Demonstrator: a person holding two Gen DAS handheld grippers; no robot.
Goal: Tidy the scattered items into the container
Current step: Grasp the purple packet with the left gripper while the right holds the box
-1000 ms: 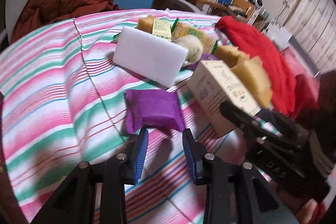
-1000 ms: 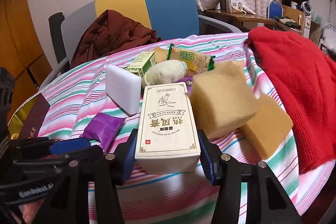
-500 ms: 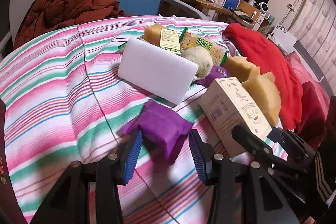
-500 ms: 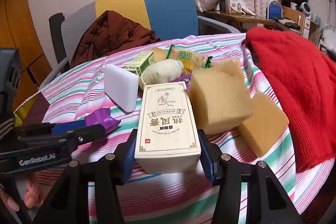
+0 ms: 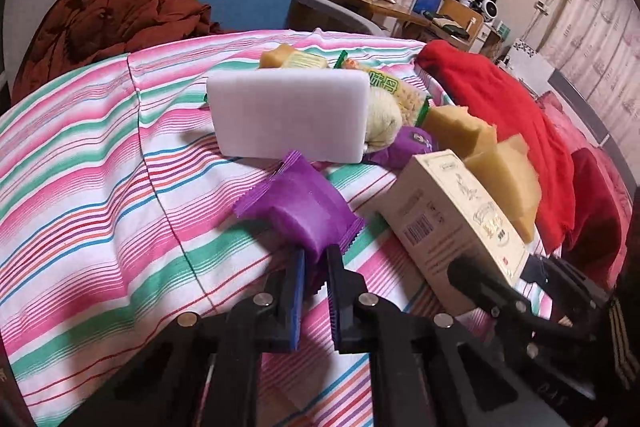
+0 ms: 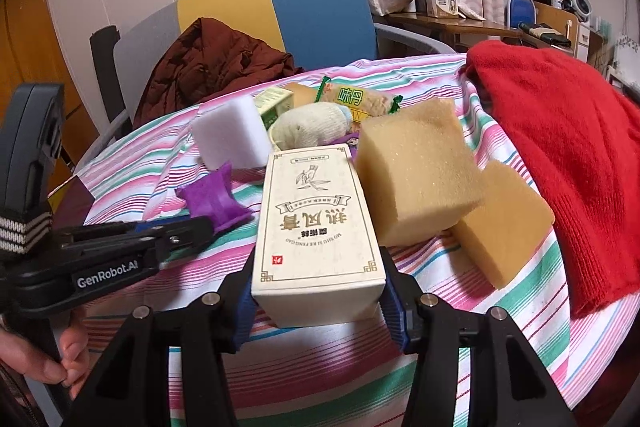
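Left gripper (image 5: 316,263) just clamped onto near edge of purple packet (image 5: 302,205), lifted tilted over striped cloth (image 5: 88,163). Right gripper (image 6: 318,301) pinching cream box (image 6: 316,223) by its sides.

Seen only from right wrist: hand (image 6: 60,357) under left gripper handle. Seen only from left wrist: barcode on box side.

Counted: two purple packets, second (image 5: 412,143) behind; two tan sponges (image 6: 416,171) (image 6: 500,223); one white block (image 5: 292,115); one red sweater (image 6: 560,147).
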